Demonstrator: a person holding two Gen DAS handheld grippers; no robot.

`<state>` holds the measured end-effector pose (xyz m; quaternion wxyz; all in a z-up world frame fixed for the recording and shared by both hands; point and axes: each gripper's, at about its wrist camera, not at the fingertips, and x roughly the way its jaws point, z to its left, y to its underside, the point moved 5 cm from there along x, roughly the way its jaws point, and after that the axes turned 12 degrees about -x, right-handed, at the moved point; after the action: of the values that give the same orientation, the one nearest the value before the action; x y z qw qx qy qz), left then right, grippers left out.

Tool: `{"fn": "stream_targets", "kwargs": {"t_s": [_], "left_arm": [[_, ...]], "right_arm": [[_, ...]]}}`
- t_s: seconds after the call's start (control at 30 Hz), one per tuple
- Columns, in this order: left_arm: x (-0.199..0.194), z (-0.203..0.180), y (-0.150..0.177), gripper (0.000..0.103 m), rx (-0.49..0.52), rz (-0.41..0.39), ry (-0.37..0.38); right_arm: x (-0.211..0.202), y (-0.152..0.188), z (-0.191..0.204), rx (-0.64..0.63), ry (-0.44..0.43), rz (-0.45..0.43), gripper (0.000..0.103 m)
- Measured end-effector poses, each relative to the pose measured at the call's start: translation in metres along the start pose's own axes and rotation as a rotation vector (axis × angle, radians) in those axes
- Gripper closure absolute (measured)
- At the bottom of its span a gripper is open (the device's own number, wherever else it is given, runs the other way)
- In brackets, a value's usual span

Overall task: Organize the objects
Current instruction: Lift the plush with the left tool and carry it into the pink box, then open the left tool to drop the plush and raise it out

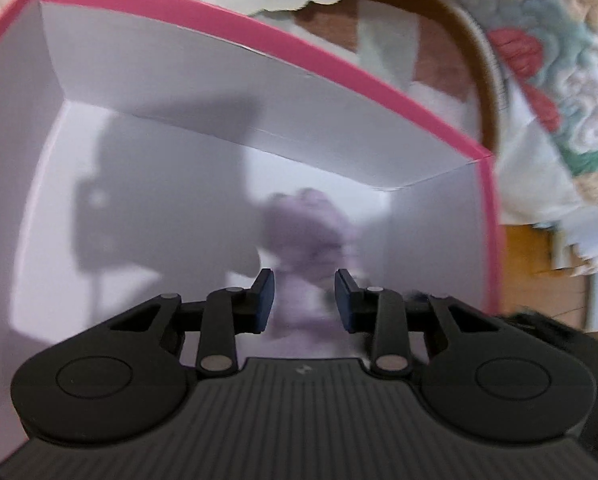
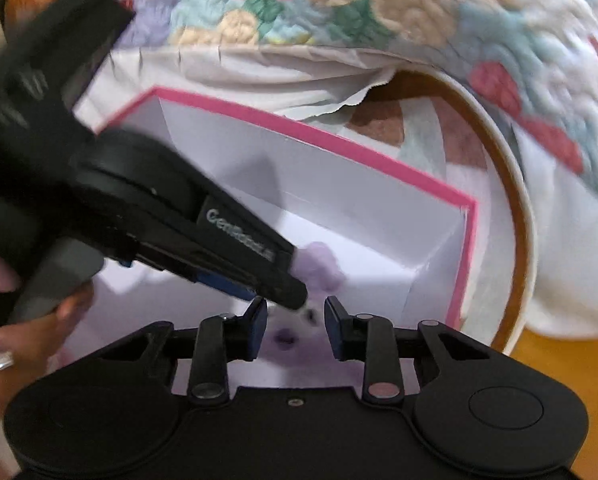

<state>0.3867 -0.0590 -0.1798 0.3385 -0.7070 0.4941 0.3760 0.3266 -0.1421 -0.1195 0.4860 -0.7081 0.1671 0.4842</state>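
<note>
Lilac and fuzzy, the little plush toy is lying on the floor of the pink-rimmed white box, toward its right-hand corner, blurred in both views so its exact shape is hard to read. It is looking soft and very light, something that will squash under pressure rather than slip, with nothing brittle about it; a pinch across its narrower middle seems the safest place to take hold, since a grip on a loose lobe may only be tugging at fluff.

The left tongs are reaching down into the box with the toy sitting between their blue pads, jaws apart and not visibly pressing on it. The right tongs are hovering just over the same spot, also standing apart, holding nothing.

Beyond the box wall, a round wooden-rimmed tray is sitting close by, and a flowered quilt is spreading behind everything.
</note>
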Motion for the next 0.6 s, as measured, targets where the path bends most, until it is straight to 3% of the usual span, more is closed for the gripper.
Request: {"fn": "stream_targets", "kwargs": {"t_s": [0.1,0.3,0.47,0.53,0.6], "left_arm": [[0.005,-0.001,0.003,0.071,0.044,-0.014,-0.078],[0.015,-0.013,0.005,0.075,0.068,-0.025,-0.1],[0.025,-0.028,-0.004,0.08,0.122,-0.056,-0.141],[0.027,-0.034,-0.005,0.08,0.148,-0.062,-0.136],[0.032,-0.041,-0.008,0.079,0.149,-0.036,-0.084]], "right_arm": [[-0.022,0.01,-0.002,0.034,-0.03,-0.065,0.066],[-0.038,0.022,0.0,0.041,-0.037,-0.098,0.065],[-0.042,0.03,-0.001,0.044,0.025,-0.112,0.064],[-0.043,0.032,-0.004,0.048,0.079,-0.114,0.064],[-0.042,0.033,-0.008,0.055,0.081,-0.117,0.064]]}}
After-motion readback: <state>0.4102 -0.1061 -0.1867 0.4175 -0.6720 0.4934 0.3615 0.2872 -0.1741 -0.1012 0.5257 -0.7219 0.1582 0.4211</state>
